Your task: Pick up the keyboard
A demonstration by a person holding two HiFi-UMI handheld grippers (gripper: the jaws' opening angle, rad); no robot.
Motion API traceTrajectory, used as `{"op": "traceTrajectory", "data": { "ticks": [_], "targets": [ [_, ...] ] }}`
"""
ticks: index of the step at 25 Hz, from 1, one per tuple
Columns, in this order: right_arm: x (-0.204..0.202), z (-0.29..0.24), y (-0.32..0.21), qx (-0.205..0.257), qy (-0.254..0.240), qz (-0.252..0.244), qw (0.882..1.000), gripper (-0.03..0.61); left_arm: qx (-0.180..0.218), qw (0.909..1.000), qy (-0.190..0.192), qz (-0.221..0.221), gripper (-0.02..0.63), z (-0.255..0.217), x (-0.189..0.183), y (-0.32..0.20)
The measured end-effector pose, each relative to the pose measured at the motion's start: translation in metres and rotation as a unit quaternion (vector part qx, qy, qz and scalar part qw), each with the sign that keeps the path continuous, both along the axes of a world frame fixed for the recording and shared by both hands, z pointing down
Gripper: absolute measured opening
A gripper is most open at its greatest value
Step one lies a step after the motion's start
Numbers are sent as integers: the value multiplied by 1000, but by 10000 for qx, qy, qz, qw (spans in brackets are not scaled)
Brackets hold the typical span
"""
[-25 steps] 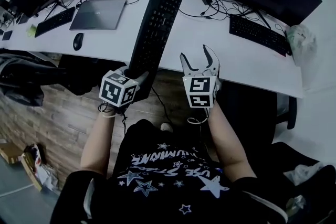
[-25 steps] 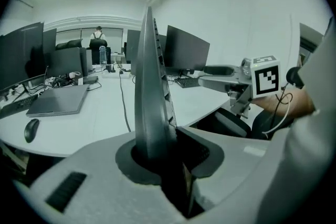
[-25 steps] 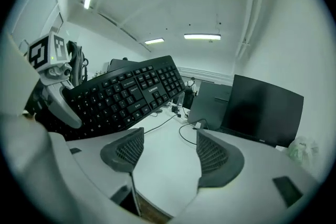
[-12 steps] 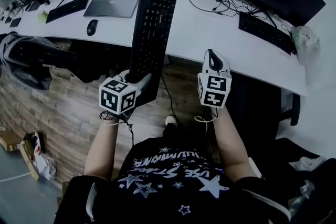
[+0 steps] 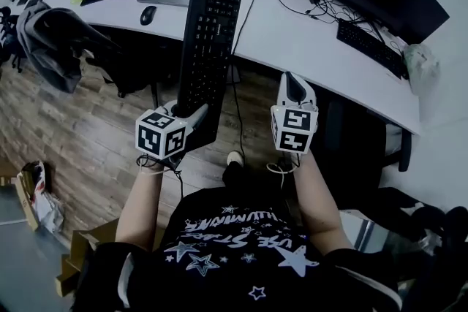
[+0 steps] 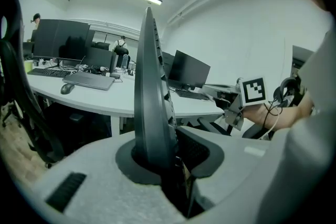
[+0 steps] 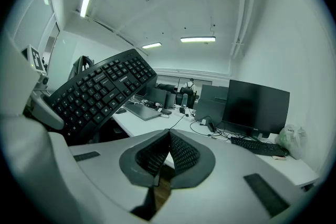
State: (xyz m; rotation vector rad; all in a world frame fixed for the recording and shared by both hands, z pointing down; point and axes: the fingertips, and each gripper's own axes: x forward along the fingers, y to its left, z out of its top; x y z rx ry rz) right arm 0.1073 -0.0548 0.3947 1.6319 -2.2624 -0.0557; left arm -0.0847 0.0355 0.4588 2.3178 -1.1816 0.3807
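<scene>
The left gripper (image 5: 184, 112) has its jaws nearly together and clamped on the near end of the black keyboard (image 5: 208, 40); the left gripper view shows the thin edge of the board standing between the pads. The right gripper (image 5: 292, 79), just to the right of this one and apart from the board, has its jaws pressed together with nothing in them. From the left jaws the keyboard reaches forward through the air, and its far end hangs above the edge of the white desk (image 5: 292, 40). I judge that the lift itself is done. The next move calls for a steady wrist, because a long board held by one end wants to tip, and a cable (image 5: 235, 95) trails beside it. Farther to the right, on the desk, lies a plastic bag (image 5: 415, 58); what is in it I cannot tell.
</scene>
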Motion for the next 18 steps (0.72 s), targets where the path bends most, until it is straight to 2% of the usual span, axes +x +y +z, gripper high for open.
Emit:
{"op": "traceTrajectory", "data": {
  "ticks": [11, 18],
  "targets": [
    [-36, 10, 96, -88, 61, -529, 9985, 6, 151, 9992, 260, -263, 97, 2, -16, 105],
    [-59, 28, 145, -245, 73, -791, 9965, 6, 228, 9985, 412, -285, 95, 9, -24, 156]
  ]
}}
